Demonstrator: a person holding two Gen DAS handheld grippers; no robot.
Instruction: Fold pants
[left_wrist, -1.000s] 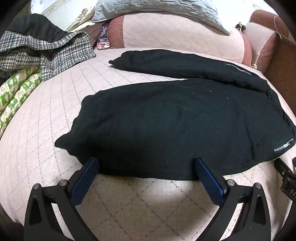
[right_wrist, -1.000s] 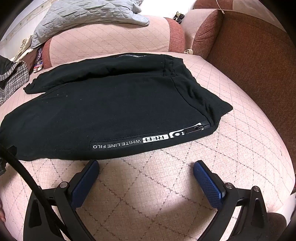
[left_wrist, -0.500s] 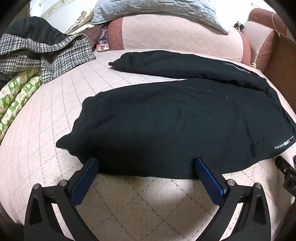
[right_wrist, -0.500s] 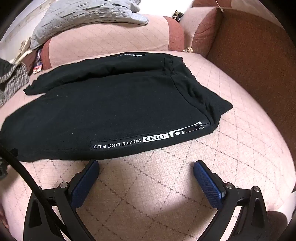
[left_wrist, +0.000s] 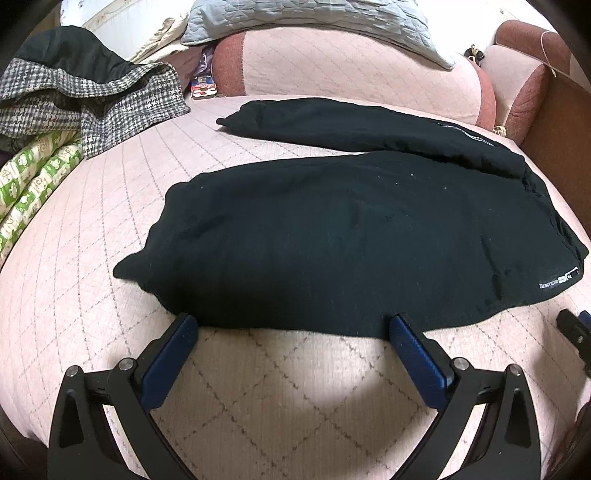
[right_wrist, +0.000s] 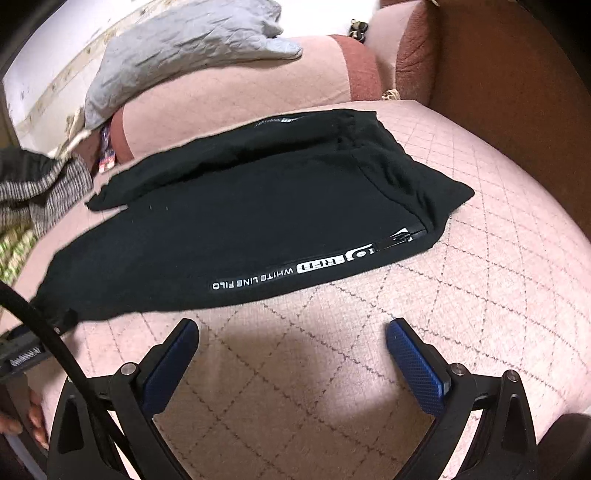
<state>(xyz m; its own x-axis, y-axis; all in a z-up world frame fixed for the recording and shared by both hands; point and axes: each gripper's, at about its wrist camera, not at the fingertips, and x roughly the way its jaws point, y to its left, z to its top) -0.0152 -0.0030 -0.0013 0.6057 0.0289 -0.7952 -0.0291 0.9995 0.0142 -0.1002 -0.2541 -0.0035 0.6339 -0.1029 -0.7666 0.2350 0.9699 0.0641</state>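
The black sweatpants (left_wrist: 351, 240) lay spread on the pink quilted sofa cover (left_wrist: 295, 398); left gripper (left_wrist: 293, 325) stayed spread at their 6 o'clock hem; right gripper (right_wrist: 291, 330), fingers apart, had tilted and drawn slightly back.

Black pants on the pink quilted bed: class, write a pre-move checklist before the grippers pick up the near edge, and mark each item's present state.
1. Left gripper open: ok.
2. Right gripper open: ok.
3. Left gripper at the near hem of the black pants: ok, fingertips at the edge.
4. Right gripper at the hem: not ok, bare quilted bed cover lies between.
5. Both legs stacked: not ok, far leg splayed apart.
6. Fabric between left fingers: cannot tell.
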